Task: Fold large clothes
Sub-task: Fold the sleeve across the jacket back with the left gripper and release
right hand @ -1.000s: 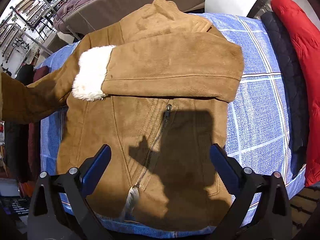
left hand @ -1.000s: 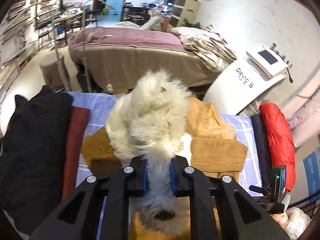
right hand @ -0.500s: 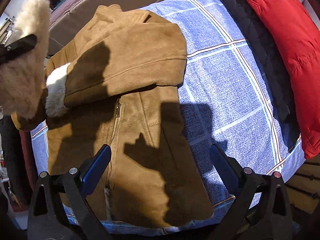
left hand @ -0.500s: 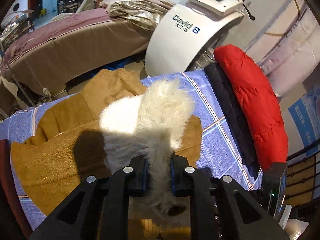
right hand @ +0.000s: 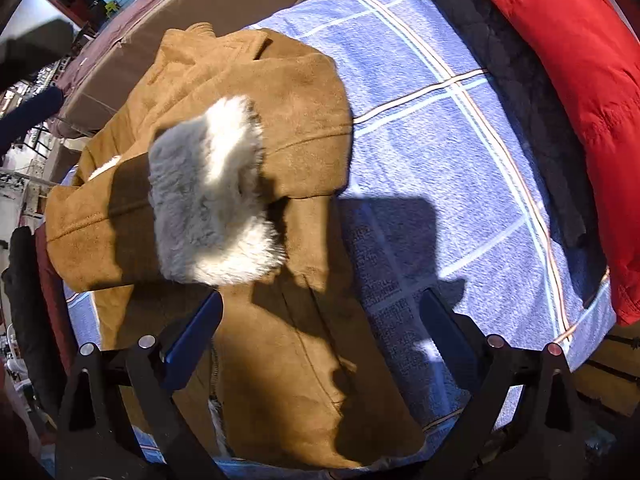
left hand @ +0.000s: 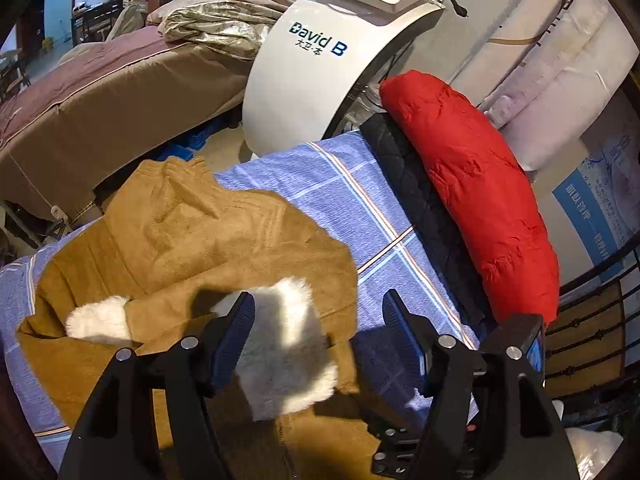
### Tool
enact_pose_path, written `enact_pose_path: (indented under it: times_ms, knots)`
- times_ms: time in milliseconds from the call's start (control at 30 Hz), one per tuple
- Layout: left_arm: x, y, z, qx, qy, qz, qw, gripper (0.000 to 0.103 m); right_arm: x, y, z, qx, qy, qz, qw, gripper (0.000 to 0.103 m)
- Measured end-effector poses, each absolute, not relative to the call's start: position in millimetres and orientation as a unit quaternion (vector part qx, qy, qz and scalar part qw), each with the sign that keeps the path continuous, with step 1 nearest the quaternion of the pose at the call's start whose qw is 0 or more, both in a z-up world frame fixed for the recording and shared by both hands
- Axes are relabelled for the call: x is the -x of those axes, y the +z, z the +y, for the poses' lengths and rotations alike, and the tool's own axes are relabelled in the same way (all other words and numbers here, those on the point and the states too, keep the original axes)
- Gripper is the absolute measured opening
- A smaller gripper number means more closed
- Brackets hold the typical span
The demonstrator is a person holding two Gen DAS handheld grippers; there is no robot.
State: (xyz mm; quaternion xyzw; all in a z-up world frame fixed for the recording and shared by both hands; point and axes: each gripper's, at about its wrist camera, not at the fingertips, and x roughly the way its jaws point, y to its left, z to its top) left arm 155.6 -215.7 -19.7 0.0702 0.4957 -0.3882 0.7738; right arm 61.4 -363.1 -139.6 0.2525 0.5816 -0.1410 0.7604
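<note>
A tan suede jacket (left hand: 192,240) with white fur cuffs lies on the blue checked sheet (left hand: 360,200). Both sleeves are folded across its chest. One fur cuff (left hand: 284,352) lies on top just under my left gripper (left hand: 320,320), which is open and empty above it. A second fur cuff (left hand: 100,322) peeks out at the left. In the right wrist view the jacket (right hand: 280,360) fills the left half with the top cuff (right hand: 212,192) on the chest. My right gripper (right hand: 320,308) is open and empty above the jacket's lower right edge.
A red puffer jacket (left hand: 472,184) and a dark quilted garment (left hand: 420,200) lie along the sheet's right side. Dark and maroon clothes (right hand: 36,300) are stacked at the left. A white machine (left hand: 320,64) and a brown bed (left hand: 100,88) stand behind.
My left gripper carried the fur cuff to the right across the jacket, laid it on the chest and opened, letting it go. The right gripper stayed open and shifted slightly.
</note>
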Motion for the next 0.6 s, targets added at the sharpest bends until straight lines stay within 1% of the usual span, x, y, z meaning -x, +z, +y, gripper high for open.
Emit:
enact_pose_path:
  times_ms: [167, 267, 333, 367, 400, 433, 467, 533, 567, 600]
  knots:
    - [-183, -45, -120, -0.046, -0.291, 0.527, 0.797, 0.066, -91, -145, -356, -0.286, -0.083, 0.564, 0.771, 0.097]
    - [-192, -60, -61, -0.036, -0.228, 0.543, 0.807, 0.066, -116, -161, -352, -0.276, -0.084, 0.577, 0.764, 0.097]
    - [-194, -71, -26, -0.034, -0.19, 0.555, 0.809, 0.066, -128, -170, -348, -0.276, -0.071, 0.583, 0.761, 0.091]
    - [-194, -76, -9, -0.026, -0.173, 0.562, 0.808, 0.066, -135, -177, -343, -0.269, -0.065, 0.591, 0.758, 0.086]
    - [-193, -80, 5, -0.017, -0.157, 0.568, 0.808, 0.066, -140, -182, -340, -0.261, -0.063, 0.598, 0.755, 0.074]
    - [-191, -83, 17, -0.01, -0.144, 0.571, 0.808, 0.066, -145, -188, -335, -0.253, -0.058, 0.607, 0.751, 0.065]
    - [-190, -86, 25, -0.005, -0.136, 0.575, 0.807, 0.066, -148, -190, -332, -0.256, -0.046, 0.612, 0.747, 0.048]
    - [-189, -90, 38, 0.003, -0.119, 0.582, 0.804, 0.066, -152, -183, -324, -0.24, -0.046, 0.609, 0.754, 0.031]
    - [-189, -92, 42, 0.007, -0.116, 0.583, 0.804, 0.066, -154, -175, -318, -0.217, -0.045, 0.604, 0.765, 0.016]
    - [-188, -91, 42, 0.009, -0.114, 0.584, 0.804, 0.066, -155, -166, -313, -0.196, -0.044, 0.6, 0.775, 0.015]
